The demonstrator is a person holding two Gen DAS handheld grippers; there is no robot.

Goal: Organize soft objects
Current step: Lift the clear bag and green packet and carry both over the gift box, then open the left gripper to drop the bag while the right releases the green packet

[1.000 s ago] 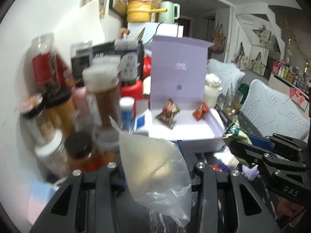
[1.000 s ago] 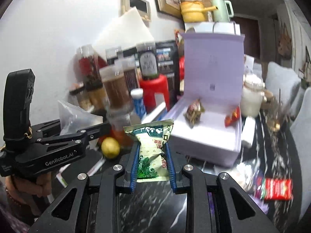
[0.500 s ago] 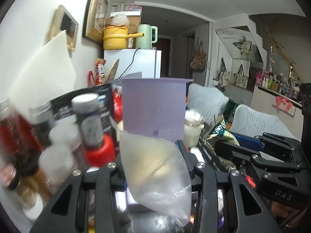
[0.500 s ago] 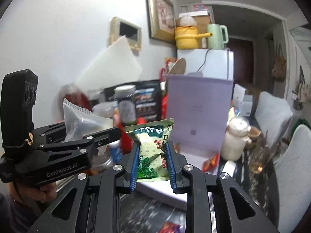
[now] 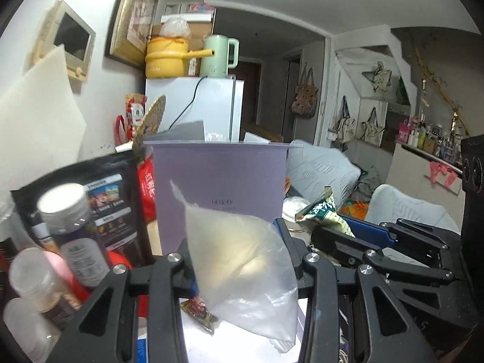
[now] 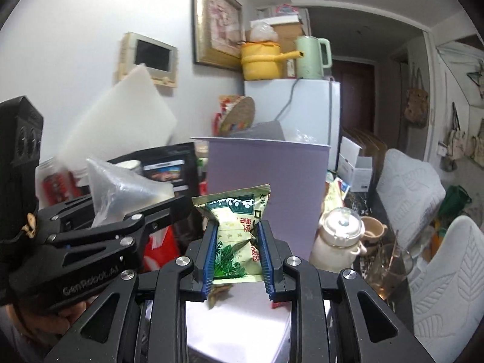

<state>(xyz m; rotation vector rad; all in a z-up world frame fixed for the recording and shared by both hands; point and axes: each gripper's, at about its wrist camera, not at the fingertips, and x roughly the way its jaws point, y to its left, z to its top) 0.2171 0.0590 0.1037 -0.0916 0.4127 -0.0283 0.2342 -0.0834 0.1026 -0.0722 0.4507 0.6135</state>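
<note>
A: Left wrist view first?
B: The left gripper (image 5: 239,260) is clamped on a clear bag (image 5: 242,260) — thin, crinkly plastic, puffed into a soft wedge with pale contents. It hangs above the white floor of the purple box (image 5: 220,181), whose matte lid stands upright behind. A small wrapped snack (image 5: 198,310) lies on that floor. Beside it, the right gripper (image 5: 326,227) pinches a green packet (image 5: 320,211).
A: And the right wrist view?
B: Blue pads (image 6: 210,254) squeeze the glossy packet (image 6: 236,236), creasing its middle — it sits over the box (image 6: 266,181) floor. The left gripper (image 6: 181,207) is alongside, bag (image 6: 121,187) in its grip.
A: Changes from a second ago?
B: Both grippers have risen and closed in on the box; the jars (image 5: 65,211) have slid off to the left.
</note>
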